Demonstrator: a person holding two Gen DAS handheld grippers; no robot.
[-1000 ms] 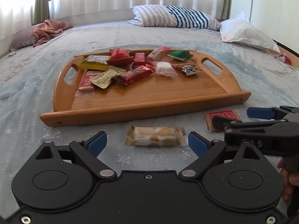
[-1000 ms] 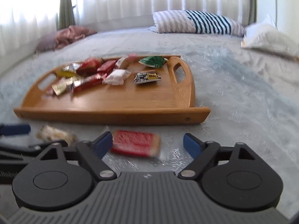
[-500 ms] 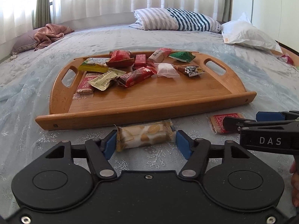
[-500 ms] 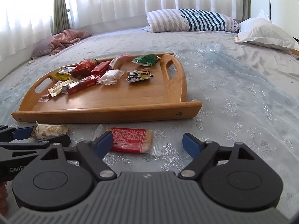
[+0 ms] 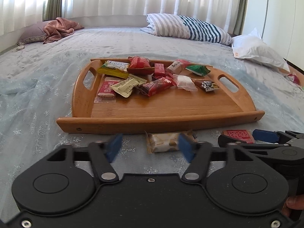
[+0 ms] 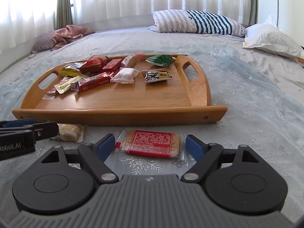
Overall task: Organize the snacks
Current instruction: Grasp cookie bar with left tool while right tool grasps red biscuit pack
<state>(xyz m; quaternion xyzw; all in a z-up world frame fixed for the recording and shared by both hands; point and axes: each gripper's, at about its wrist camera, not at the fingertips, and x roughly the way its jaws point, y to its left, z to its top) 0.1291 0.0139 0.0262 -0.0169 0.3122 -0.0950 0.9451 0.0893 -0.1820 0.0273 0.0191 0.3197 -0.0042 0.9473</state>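
We have two loose snacks on the bed (image 6: 247, 98), both lying just off the near long edge of the wooden tray (image 6: 121, 114), which already carries a heap of wrapped snacks toward its far left corner. Our left tongs (image 5: 150, 147) are opening, their blue pads apart with nothing pressed between them; the pale biscuit pack (image 5: 165, 141) lies just ahead and off to the right, partly hidden behind the right pad, so it is not centred in the gap. Our right tongs (image 6: 150, 146) stand wide apart with the red biscuit pack (image 6: 152, 143) between the pads and free of both. Its long axis runs across the gap, from pad to pad, parallel to the tray's near edge, so we judge that closing would catch it by its short ends. The right hand looks better placed for its pack; the left would need to shift right first.
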